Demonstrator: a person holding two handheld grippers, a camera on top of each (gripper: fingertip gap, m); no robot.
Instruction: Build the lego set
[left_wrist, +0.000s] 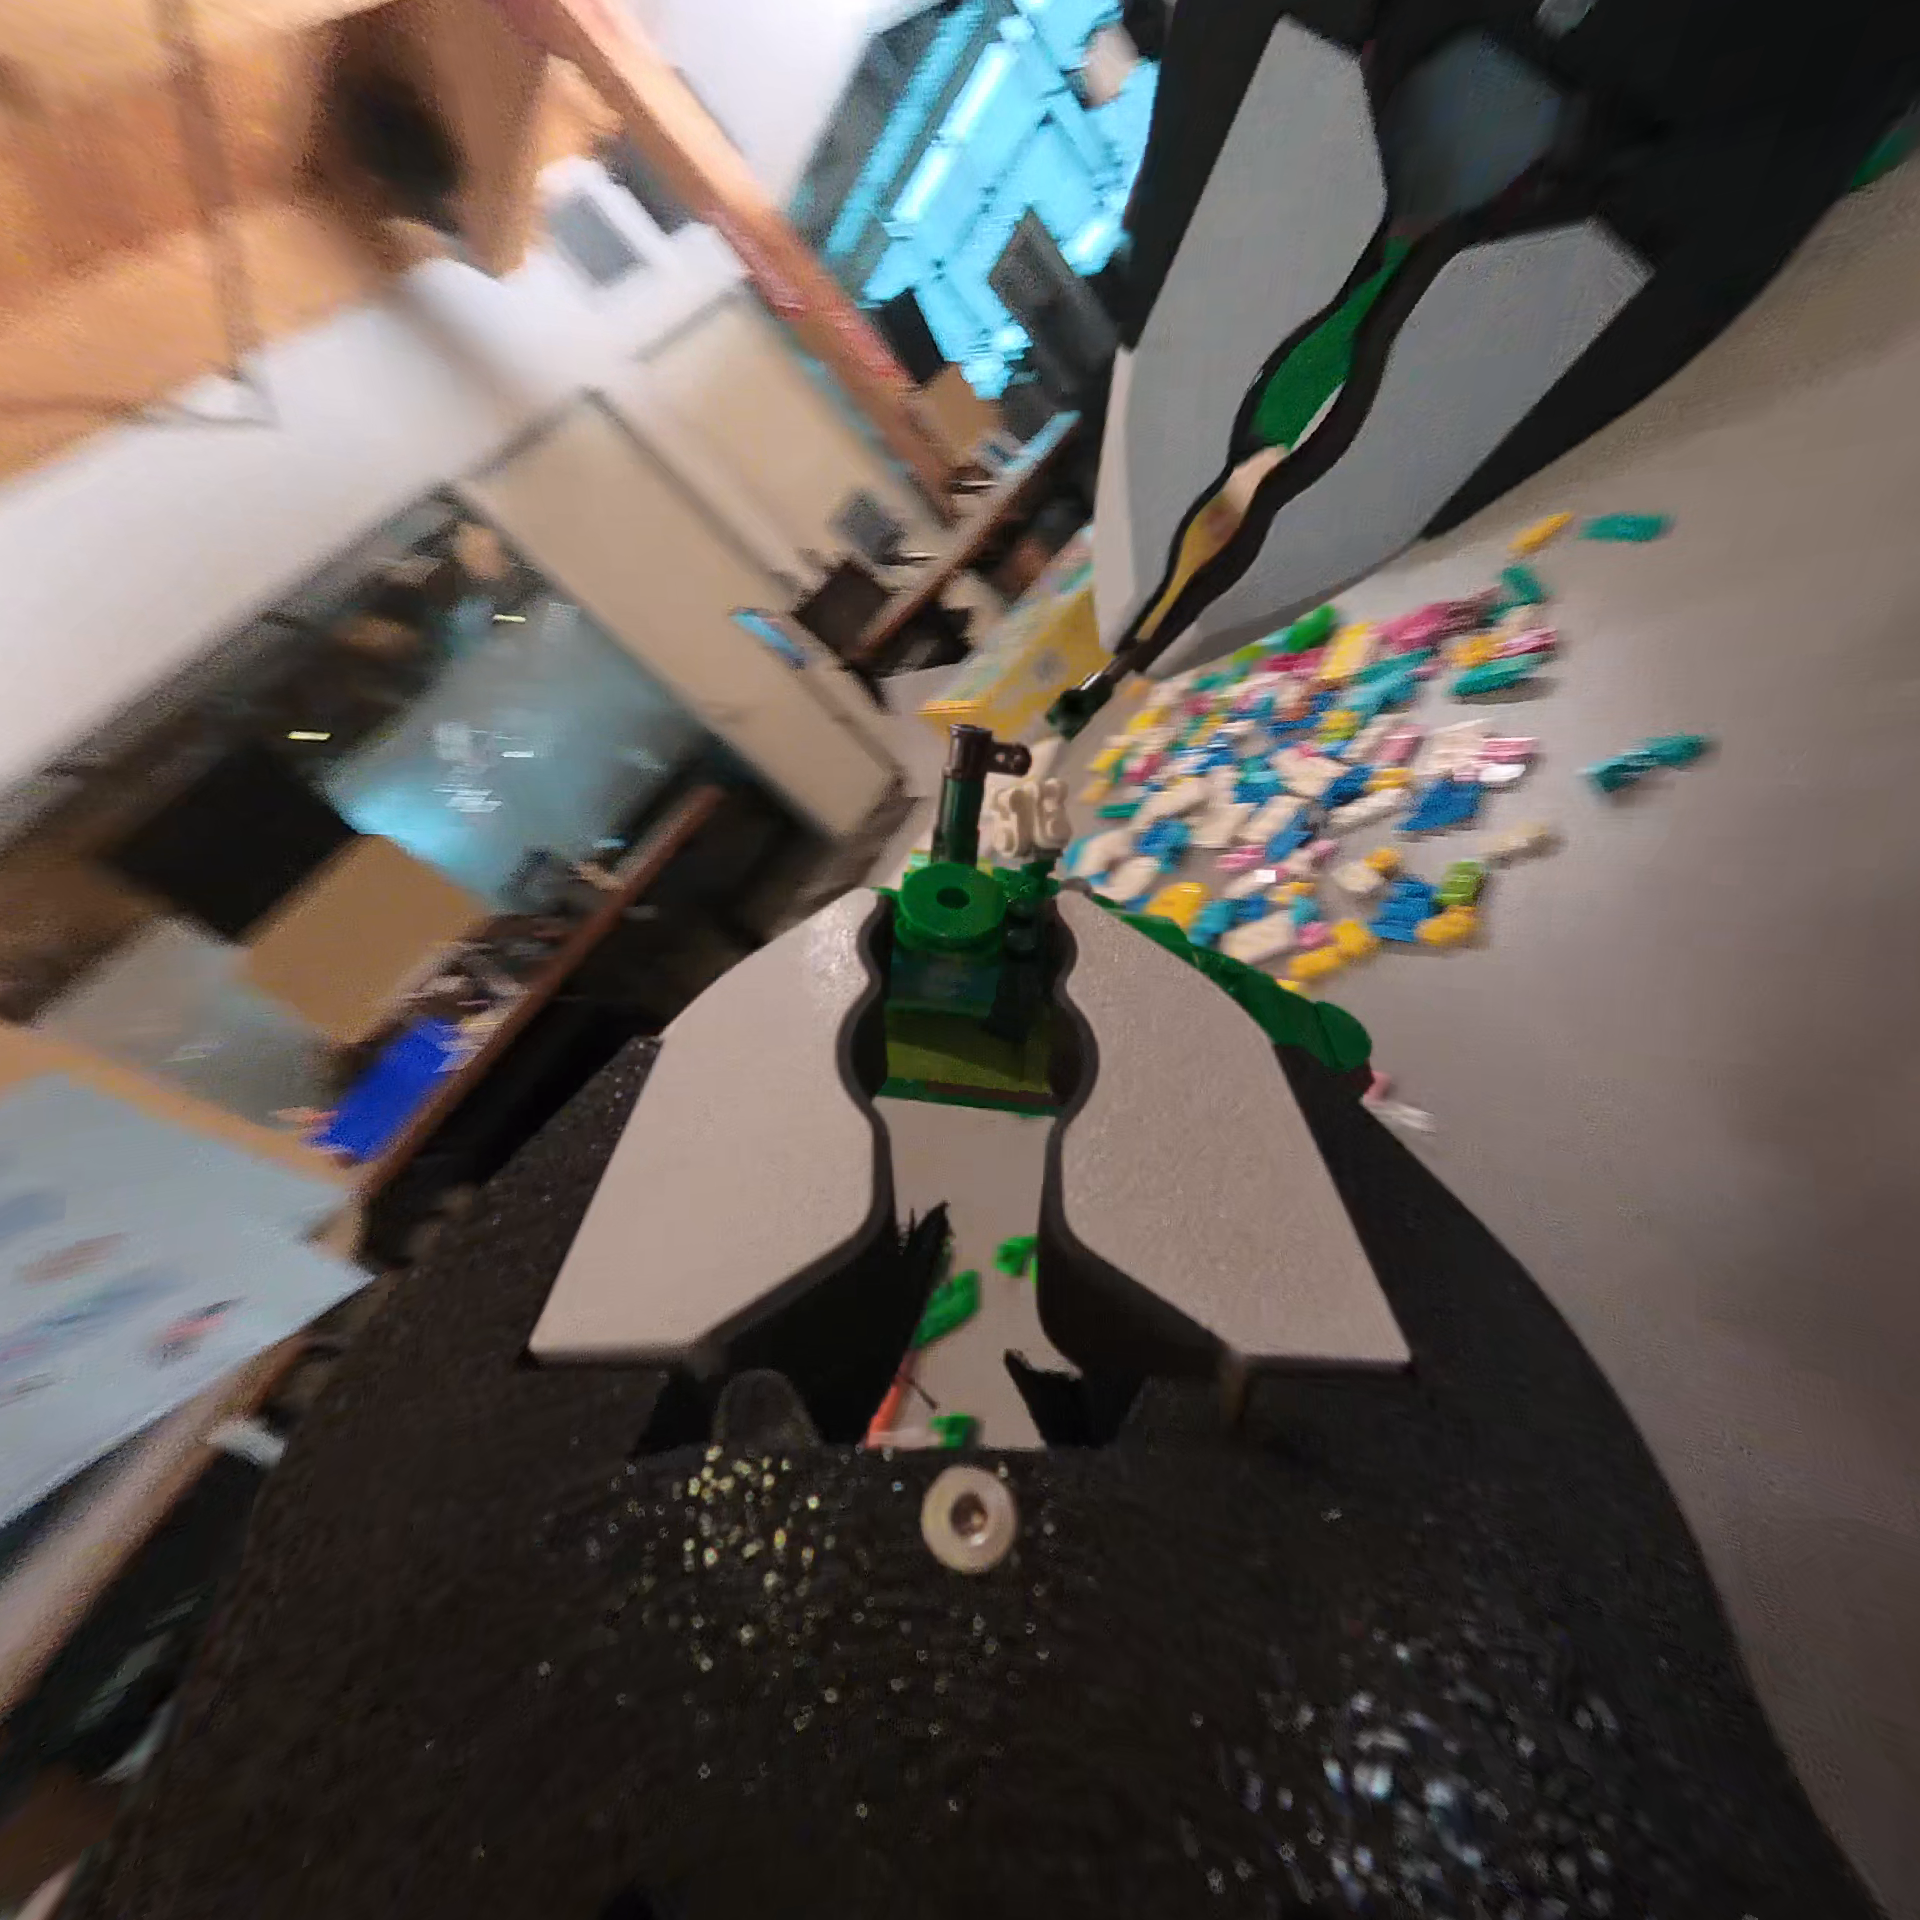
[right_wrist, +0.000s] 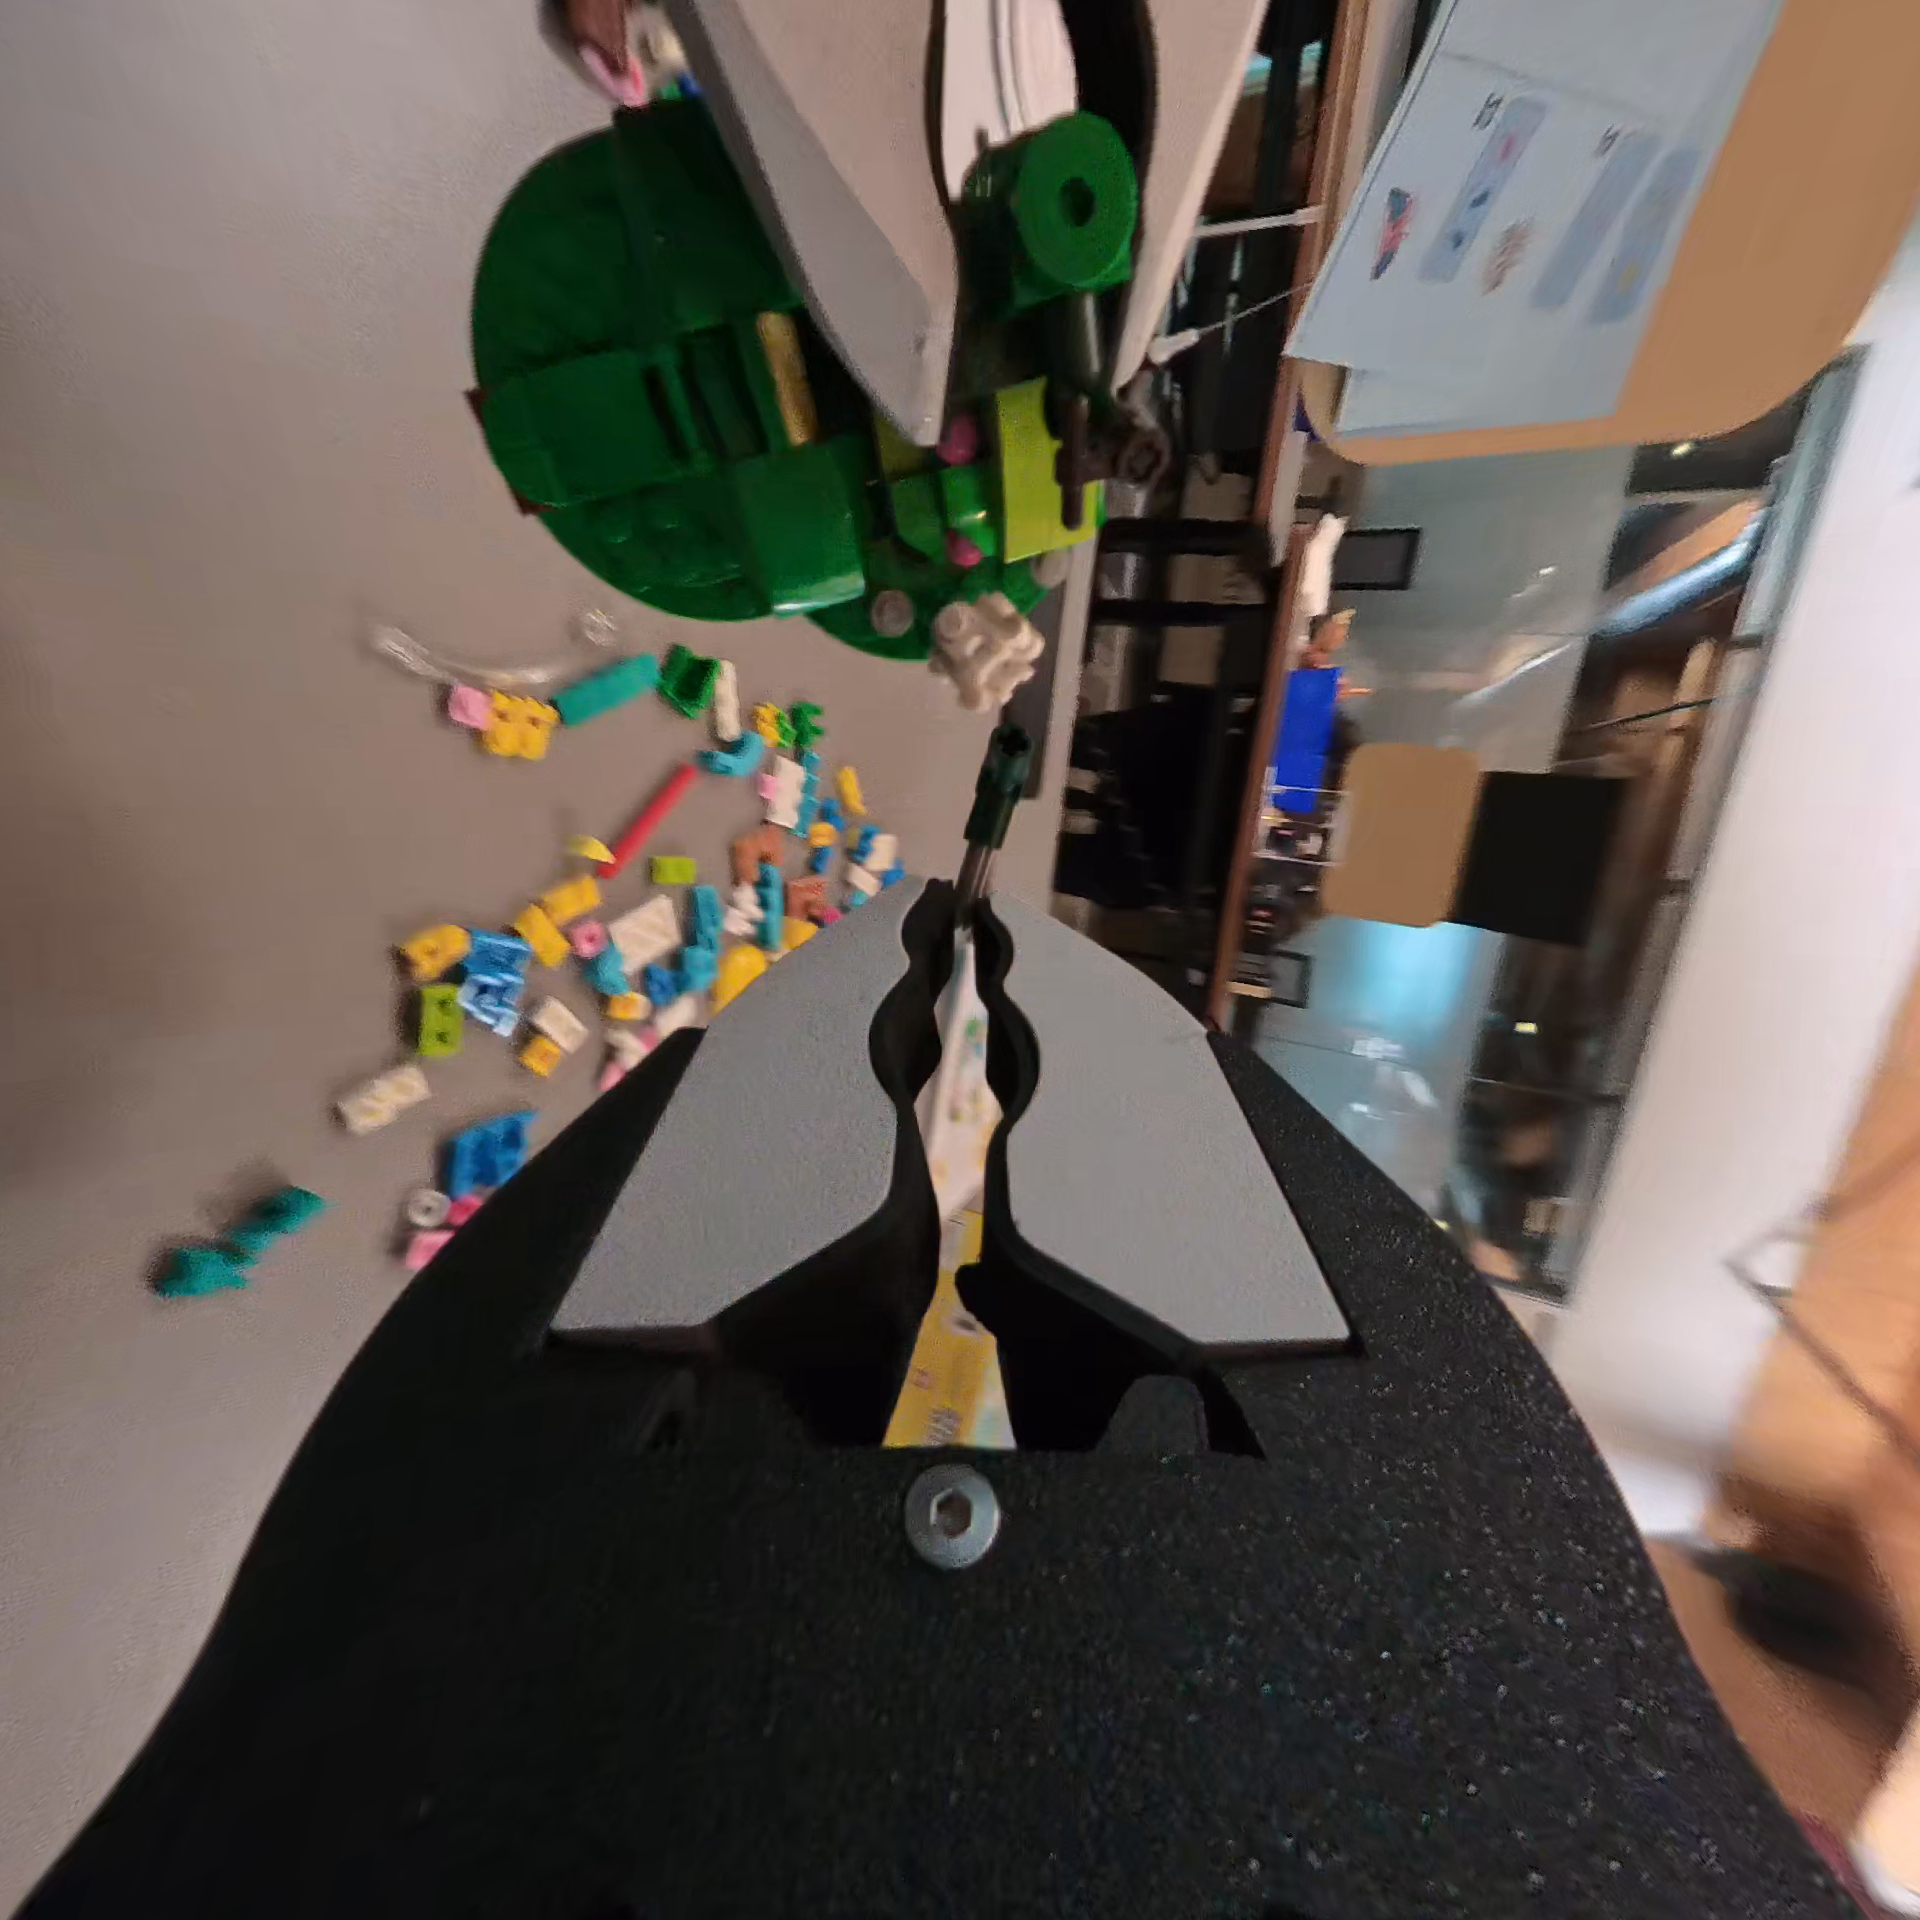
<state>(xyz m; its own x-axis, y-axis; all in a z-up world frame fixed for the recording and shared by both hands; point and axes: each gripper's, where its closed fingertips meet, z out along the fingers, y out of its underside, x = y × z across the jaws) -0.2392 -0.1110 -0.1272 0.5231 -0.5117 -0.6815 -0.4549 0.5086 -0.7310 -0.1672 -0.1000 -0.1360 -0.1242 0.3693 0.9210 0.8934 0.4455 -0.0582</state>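
To the left of the left gripper (left_wrist: 966, 935) there is only a blurry room. Its two grey fingers (left_wrist: 769, 1122) squeeze the green lego model (left_wrist: 961, 997) between them, lifted up off the grey table (left_wrist: 1621, 1143). Right of its tips, a heap of small loose bricks (left_wrist: 1320, 790) in blue, yellow, pink and white lies on the table. Above the heap the right gripper (left_wrist: 1091, 696) reaches in.

In the right wrist view, loose bricks (right_wrist: 623, 935) lie to the left of the right gripper (right_wrist: 971, 899). Its tips pinch a thin dark green stick piece (right_wrist: 994, 795), which points ahead at the model (right_wrist: 665, 436). The stick is near the model but not touching it. The model has a round green base, a lime block, a white flower and a green ring on top. The left gripper's grey finger (right_wrist: 831, 208) hides part of it.
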